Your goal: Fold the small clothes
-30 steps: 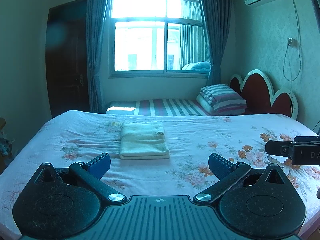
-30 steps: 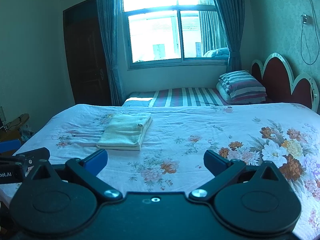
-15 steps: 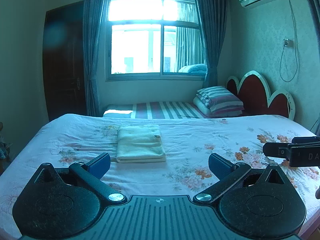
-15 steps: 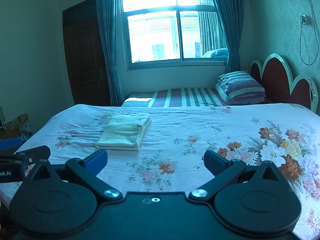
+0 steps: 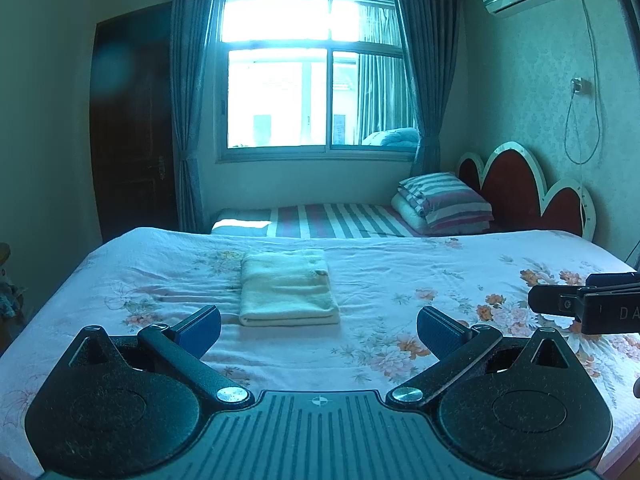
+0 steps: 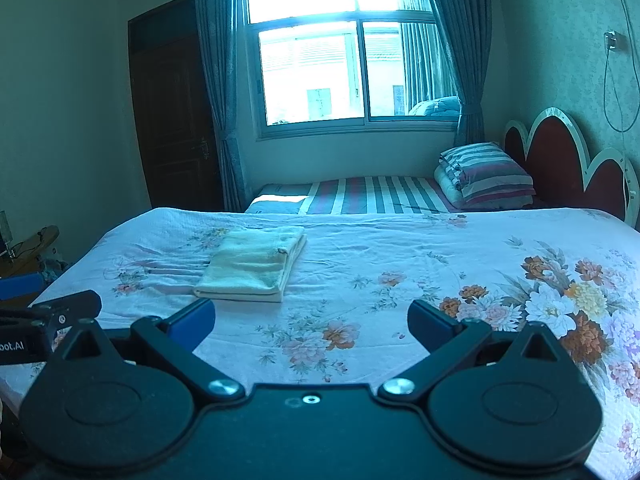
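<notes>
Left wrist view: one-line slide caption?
Open left tool hovers short of a folded cream cloth on the floral bedspread.

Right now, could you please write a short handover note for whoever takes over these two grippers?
Left gripper: open, empty, held above the near part of the bed.
Right gripper: open, empty, beside the left one; each gripper shows at the edge of the other's view.
Folded cloth: a pale yellow piece, lying flat on the floral bedspread ahead of both grippers, touched by neither.
Done: that piece looks fully folded into a neat rectangle.
Left: no unfolded clothes are in view; check outside the frames for the next piece.
</notes>
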